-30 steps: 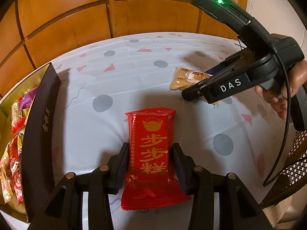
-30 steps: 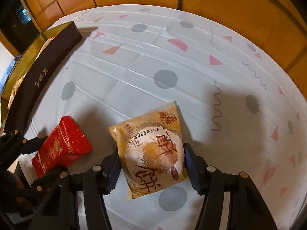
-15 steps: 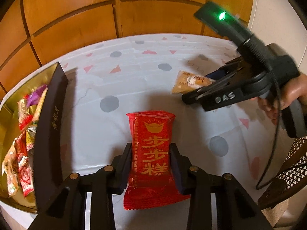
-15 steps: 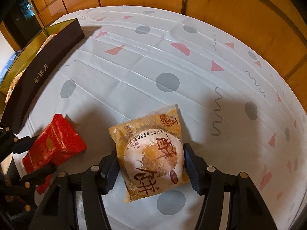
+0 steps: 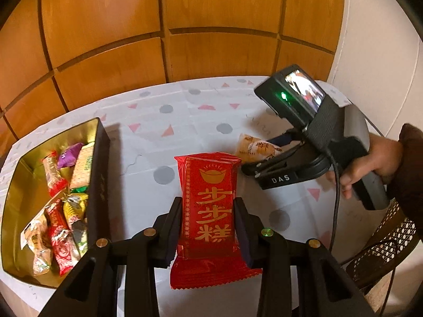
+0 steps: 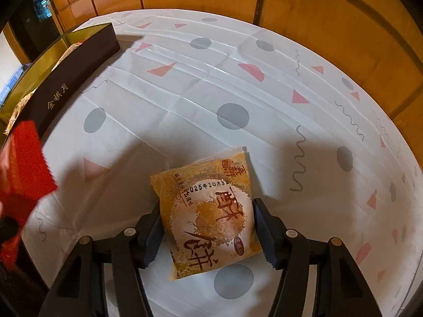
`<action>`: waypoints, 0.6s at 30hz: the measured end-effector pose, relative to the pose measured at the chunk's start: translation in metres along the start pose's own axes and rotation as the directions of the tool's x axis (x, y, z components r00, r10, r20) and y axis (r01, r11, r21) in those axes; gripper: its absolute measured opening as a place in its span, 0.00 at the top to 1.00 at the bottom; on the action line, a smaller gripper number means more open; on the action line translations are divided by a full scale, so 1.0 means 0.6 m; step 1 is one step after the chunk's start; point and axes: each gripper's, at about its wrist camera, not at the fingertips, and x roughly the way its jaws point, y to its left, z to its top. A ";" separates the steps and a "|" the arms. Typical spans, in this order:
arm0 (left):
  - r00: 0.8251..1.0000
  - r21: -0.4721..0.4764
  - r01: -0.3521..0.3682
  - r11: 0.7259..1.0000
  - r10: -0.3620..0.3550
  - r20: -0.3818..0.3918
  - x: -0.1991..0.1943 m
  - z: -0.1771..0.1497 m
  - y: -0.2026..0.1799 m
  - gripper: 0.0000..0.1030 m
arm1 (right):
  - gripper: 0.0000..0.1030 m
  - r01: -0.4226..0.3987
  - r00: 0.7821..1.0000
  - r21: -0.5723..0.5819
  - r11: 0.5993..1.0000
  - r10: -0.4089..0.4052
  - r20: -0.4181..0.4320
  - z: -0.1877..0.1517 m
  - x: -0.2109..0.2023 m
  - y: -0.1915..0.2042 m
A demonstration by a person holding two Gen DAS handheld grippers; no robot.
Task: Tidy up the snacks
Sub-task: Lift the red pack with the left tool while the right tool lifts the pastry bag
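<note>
My left gripper [image 5: 208, 224] is shut on a red snack packet with gold characters [image 5: 210, 211] and holds it lifted above the table, to the right of the box. The red packet also shows at the left edge of the right wrist view [image 6: 23, 163]. My right gripper [image 6: 207, 227] is shut on a tan pastry packet [image 6: 208, 219], held just above the tablecloth. That packet and the right gripper [image 5: 246, 167] show at the right in the left wrist view. A dark box with a gold inside [image 5: 101, 174] holds several wrapped snacks [image 5: 60, 211].
The round table has a white cloth with grey dots and pink triangles [image 6: 232, 116]. The box [image 6: 68, 79] stands at the table's left edge. Wooden wall panels [image 5: 164, 26] are behind. A woven chair [image 5: 391, 243] is at the right.
My left gripper has risen with the red packet, so the box's inside now shows more. The right gripper has lifted a little with the pastry packet.
</note>
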 end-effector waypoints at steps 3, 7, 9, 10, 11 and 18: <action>1.000 -0.003 -0.006 1.000 0.006 0.009 -0.011 0.004 0.008 0.64 | 0.39 0.001 1.000 -0.002 1.000 -0.001 0.003 -0.002 -0.002 -0.001; 1.000 -0.013 -0.008 1.000 0.009 0.012 -0.020 0.006 0.021 0.64 | 0.39 0.006 1.000 -0.009 1.000 -0.006 0.008 -0.004 -0.003 0.000; 1.000 -0.016 -0.014 1.000 0.014 0.019 -0.028 0.007 0.029 0.64 | 0.39 0.007 1.000 -0.010 1.000 -0.007 0.009 -0.004 -0.003 0.000; 1.000 -0.019 -0.015 1.000 0.016 0.021 -0.030 0.008 0.033 0.64 | 0.39 0.007 1.000 -0.011 1.000 -0.007 0.011 -0.005 -0.003 0.001; 1.000 -0.025 -0.015 1.000 0.015 0.023 -0.034 0.008 0.039 0.64 | 0.39 0.007 1.000 -0.012 1.000 -0.007 0.012 -0.005 -0.002 0.000; 0.999 -0.147 -0.044 0.988 0.048 0.024 -0.063 -0.003 0.137 0.64 | 0.39 0.010 1.000 -0.018 1.000 -0.009 0.018 -0.005 -0.001 -0.001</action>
